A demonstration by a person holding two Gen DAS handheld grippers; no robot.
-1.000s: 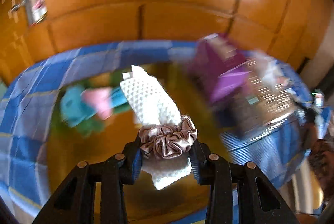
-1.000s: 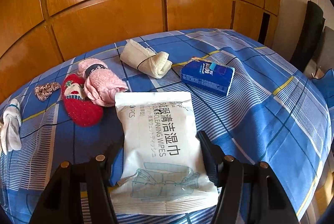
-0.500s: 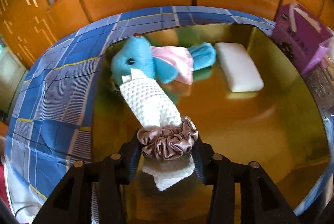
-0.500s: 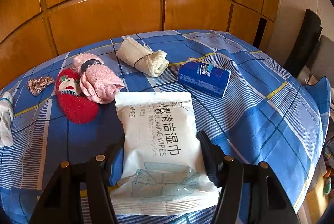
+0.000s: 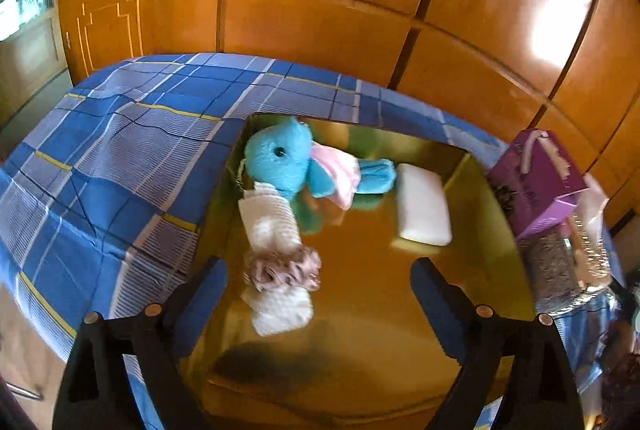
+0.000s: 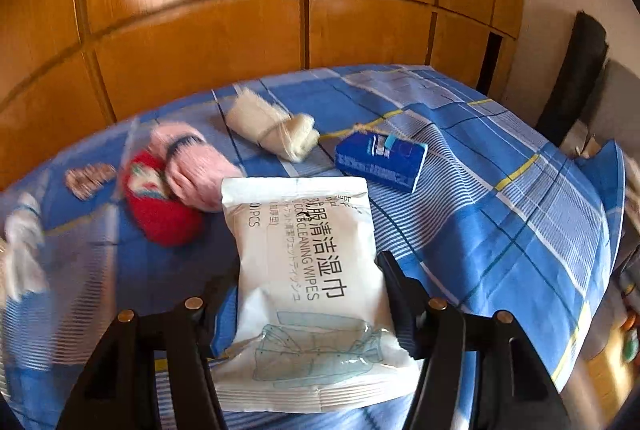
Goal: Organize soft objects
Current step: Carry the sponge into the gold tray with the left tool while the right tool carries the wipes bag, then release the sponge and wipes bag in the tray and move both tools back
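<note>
The left tool (image 5: 318, 280) is seen with its jaws opening wide over the gold tray (image 5: 472, 294), and nothing is pressed between the pads: the white knitted cloth roll (image 5: 272, 226), bound by a mauve satin scrunchie (image 5: 282, 270), lies blurred just inside the tray's left wall, apparently released and possibly not yet at rest. Beyond it in the tray, the blue plush toy (image 5: 280, 157) is touched by the roll's far end, and a white foam pad (image 5: 422, 205) sits to the right of the plush, apart from the roll. The risk here is judged to be a bounce or roll against the near left wall, by which the bundle could be left propped on the rim or tipped onto the blue plaid cloth (image 5: 112, 157) of the worktop; a withdrawal begun too low could also snag the scrunchie on the left pad, which stands just beside it. The right tool (image 6: 308, 290) is closed on a white pack of cleaning wipes (image 6: 308, 262), held by its sides near the lower half, above the plaid cloth. The pack is soft and slick, so it could be squeezed out or allowed to sag forward during transport. A pink sock roll (image 6: 196, 165) and a red knitted piece (image 6: 160, 218) lie just left of the pack and could be brushed by a swing in that direction.
</note>
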